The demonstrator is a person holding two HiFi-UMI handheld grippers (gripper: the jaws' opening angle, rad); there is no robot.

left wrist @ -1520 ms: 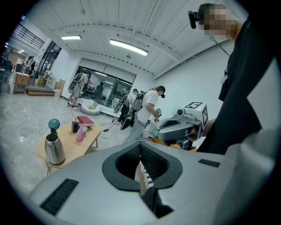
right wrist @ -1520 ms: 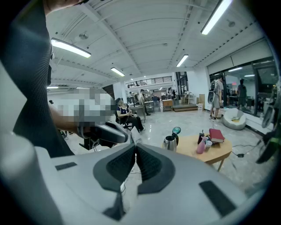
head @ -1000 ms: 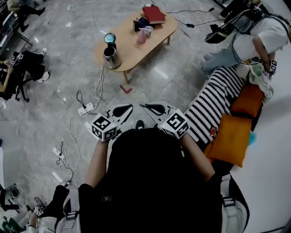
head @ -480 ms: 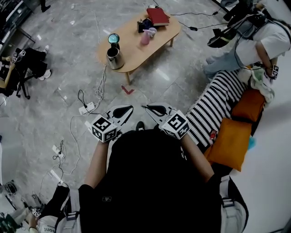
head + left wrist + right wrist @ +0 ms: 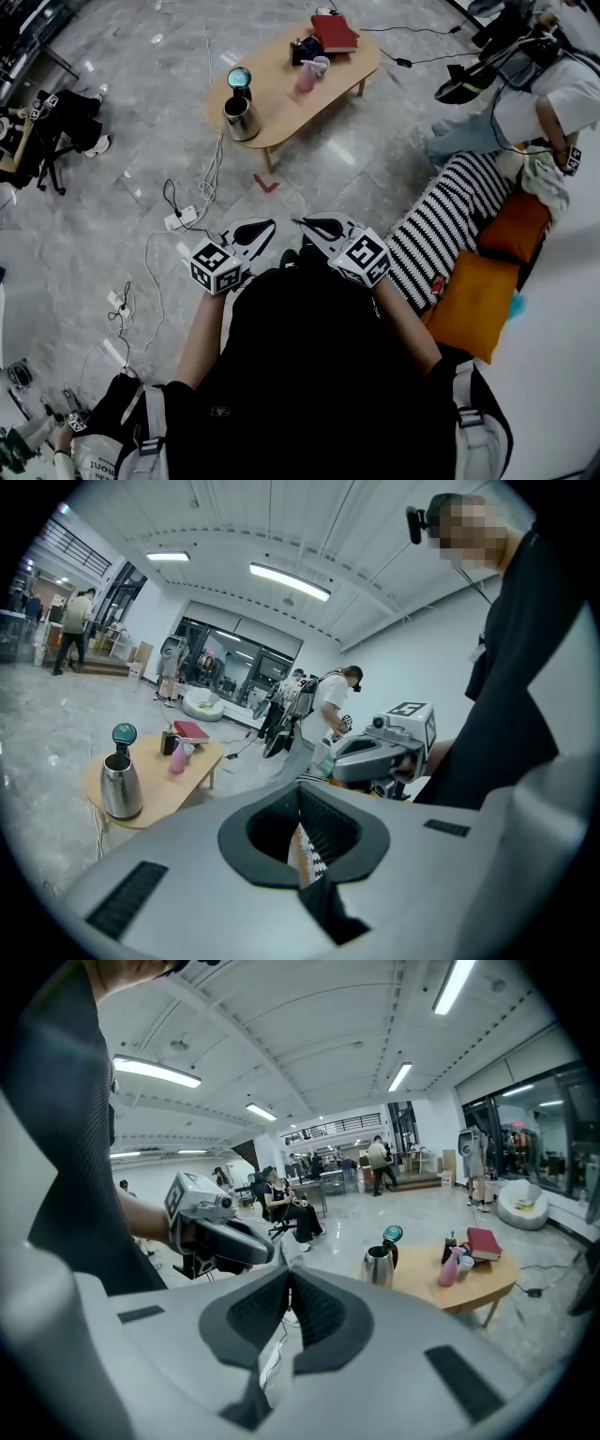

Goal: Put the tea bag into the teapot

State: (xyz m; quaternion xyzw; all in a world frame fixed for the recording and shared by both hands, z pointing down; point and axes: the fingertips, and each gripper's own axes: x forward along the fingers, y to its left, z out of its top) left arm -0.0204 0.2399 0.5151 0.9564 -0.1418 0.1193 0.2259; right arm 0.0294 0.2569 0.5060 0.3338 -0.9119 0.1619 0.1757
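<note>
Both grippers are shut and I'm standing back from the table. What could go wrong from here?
1. Cables and a power strip lie on the floor between you and the table; a foot could catch them.
2. One cable seems to climb to the table edge beside the teapot; snagging it might drag the teapot off.
3. The pink bottle and cup stand close together; reaching among them could tip them.
</note>
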